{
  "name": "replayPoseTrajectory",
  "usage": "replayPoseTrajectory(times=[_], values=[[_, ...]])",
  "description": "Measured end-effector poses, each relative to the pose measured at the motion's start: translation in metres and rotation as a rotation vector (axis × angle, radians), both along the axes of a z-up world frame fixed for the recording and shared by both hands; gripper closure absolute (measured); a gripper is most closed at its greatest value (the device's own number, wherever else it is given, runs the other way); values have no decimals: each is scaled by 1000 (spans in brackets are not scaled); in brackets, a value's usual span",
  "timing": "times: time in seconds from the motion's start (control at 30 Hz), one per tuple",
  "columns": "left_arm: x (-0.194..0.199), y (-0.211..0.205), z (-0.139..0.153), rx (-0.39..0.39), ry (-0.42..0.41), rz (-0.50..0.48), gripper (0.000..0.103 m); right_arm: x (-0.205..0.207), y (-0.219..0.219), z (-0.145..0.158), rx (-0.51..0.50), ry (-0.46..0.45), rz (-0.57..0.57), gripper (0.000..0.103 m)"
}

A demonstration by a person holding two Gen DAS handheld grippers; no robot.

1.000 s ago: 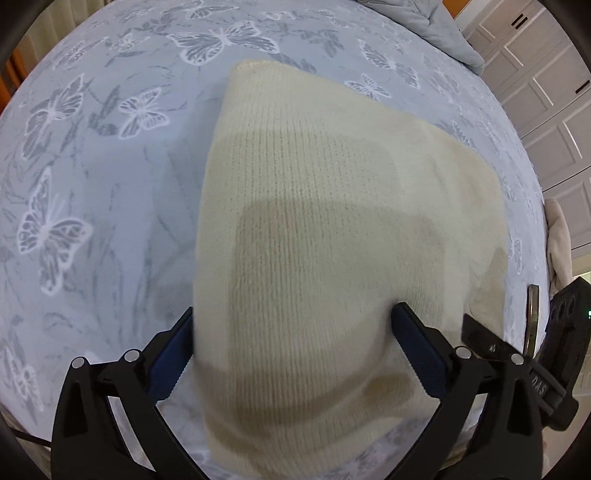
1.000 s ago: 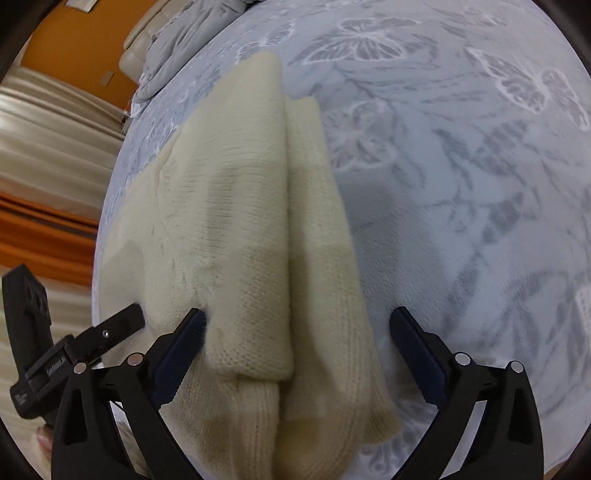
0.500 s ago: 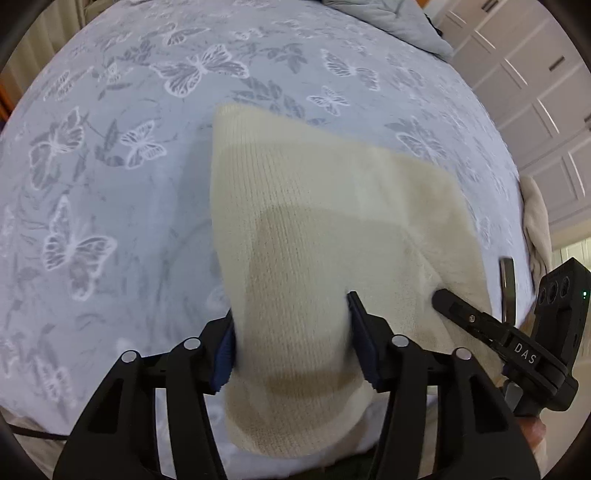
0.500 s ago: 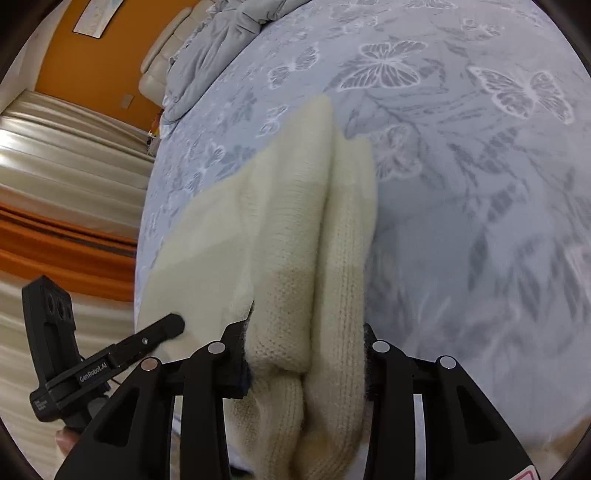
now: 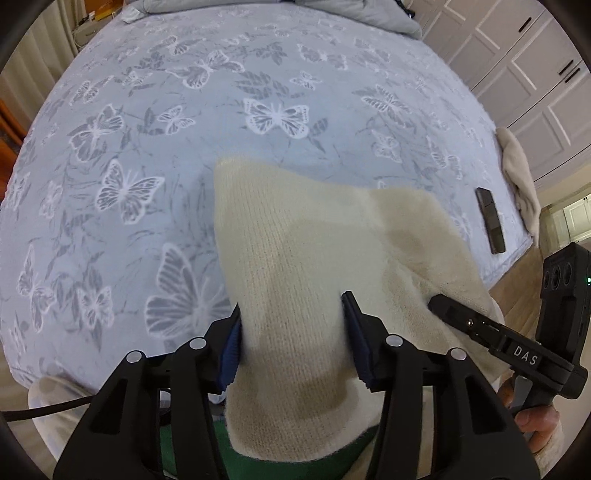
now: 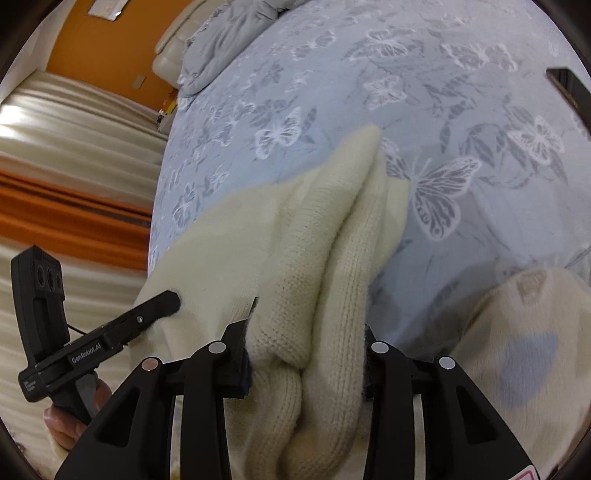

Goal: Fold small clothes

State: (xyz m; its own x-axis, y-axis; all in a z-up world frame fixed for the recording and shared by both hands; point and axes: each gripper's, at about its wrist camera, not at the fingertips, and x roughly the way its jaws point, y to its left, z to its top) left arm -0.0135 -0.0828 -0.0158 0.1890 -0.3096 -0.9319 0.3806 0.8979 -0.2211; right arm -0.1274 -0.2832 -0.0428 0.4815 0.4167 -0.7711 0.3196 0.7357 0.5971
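A cream knitted garment (image 5: pixel 295 243) lies partly on the blue butterfly bedspread (image 5: pixel 155 140) and is lifted at its near edge. My left gripper (image 5: pixel 291 332) is shut on the garment's near edge. My right gripper (image 6: pixel 306 339) is shut on a bunched fold of the same garment (image 6: pixel 317 236). The right gripper also shows in the left wrist view (image 5: pixel 491 332), at the garment's right side. The left gripper shows in the right wrist view (image 6: pixel 110 332), at the garment's left side.
A dark flat remote-like object (image 5: pixel 489 219) lies near the bed's right edge, beside a cream cloth (image 5: pixel 521 177). A grey quilt (image 5: pixel 332 9) is bunched at the bed's far end. White cupboard doors (image 5: pixel 524 74) stand to the right. Curtains (image 6: pixel 74 147) hang left.
Both grippers have shut on the garment's near edge and lifted it up and back toward me. More bedspread shows beyond the garment now.
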Motion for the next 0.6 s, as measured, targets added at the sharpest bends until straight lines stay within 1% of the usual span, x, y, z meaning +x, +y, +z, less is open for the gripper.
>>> replayPoseTrajectory(times=[0.2,0.37,0.47,0.53,0.57,0.6], values=[[-18,18,41,-37,-87,15,59,-11,16,40,-42,-82,29,68],[-21,35,75,-81,-160,34,62,-10,30,74,-67,-161,42,69],[-22,42,97,-110,-210,41,64,-5,39,100,-91,-218,45,69],[-18,48,115,-134,-246,46,65,2,42,122,-118,-271,53,69],[-17,51,124,-145,-268,46,65,8,44,137,-136,-308,58,69],[-14,54,140,-158,-307,44,66,12,46,150,-151,-342,62,69]])
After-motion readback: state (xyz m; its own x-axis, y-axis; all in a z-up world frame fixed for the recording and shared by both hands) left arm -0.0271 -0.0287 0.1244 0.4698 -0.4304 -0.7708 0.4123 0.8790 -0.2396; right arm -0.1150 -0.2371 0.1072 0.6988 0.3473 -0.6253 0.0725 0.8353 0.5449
